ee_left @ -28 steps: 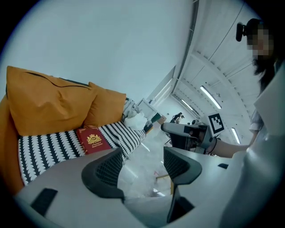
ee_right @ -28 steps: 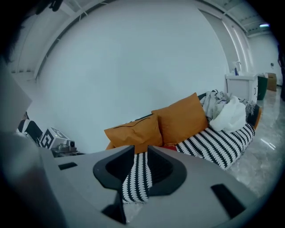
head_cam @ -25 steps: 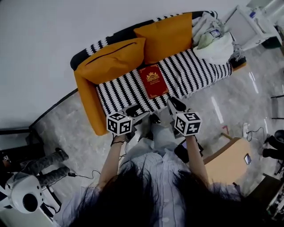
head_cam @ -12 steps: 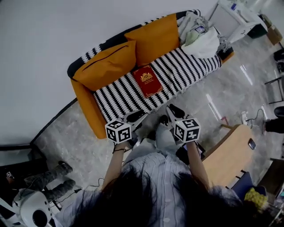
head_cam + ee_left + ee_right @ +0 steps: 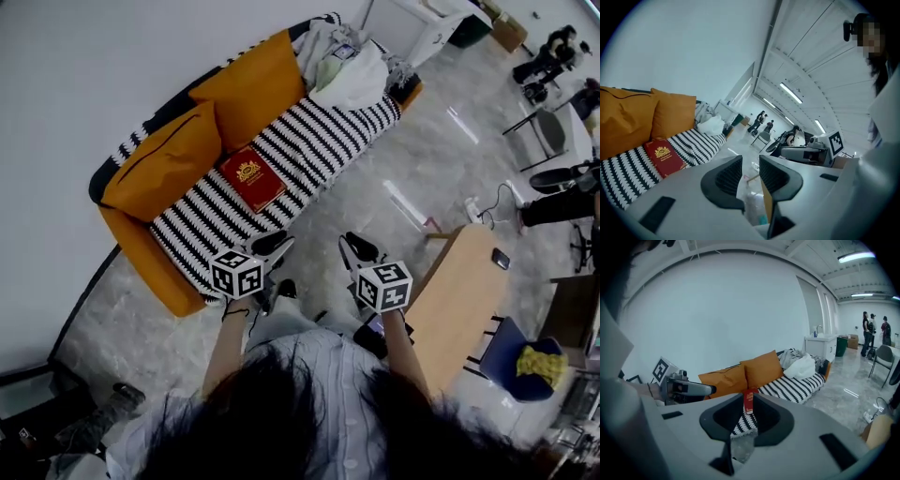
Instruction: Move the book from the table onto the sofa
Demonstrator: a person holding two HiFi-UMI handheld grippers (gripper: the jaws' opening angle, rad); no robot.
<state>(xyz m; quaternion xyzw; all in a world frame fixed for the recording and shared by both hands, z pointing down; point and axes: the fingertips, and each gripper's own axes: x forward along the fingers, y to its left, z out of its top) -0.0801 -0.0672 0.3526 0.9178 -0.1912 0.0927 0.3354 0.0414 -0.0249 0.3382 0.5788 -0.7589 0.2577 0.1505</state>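
We've backed off sofa (image 5: 155, 272) since prev frame; book (image 5: 253, 178) stays on its striped seat. L gripper (image 5: 751, 164) jaws just closing, small gap, empty; R gripper (image 5: 749, 400) same, thin slit. Hair (image 5: 309, 412) hides shoulders; grey marble floor (image 5: 375, 197).

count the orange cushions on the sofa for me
2. One orange cushion leans against the backrest at the sofa's armrest end; the other sits beside it, toward the pile of clothes. That pile could hide more.

Pale striped shirt (image 5: 330, 370), long dark hair (image 5: 281, 427).
Left claw (image 5: 271, 245) and right claw (image 5: 360, 249): grey, black pads, white black-marked cubes.
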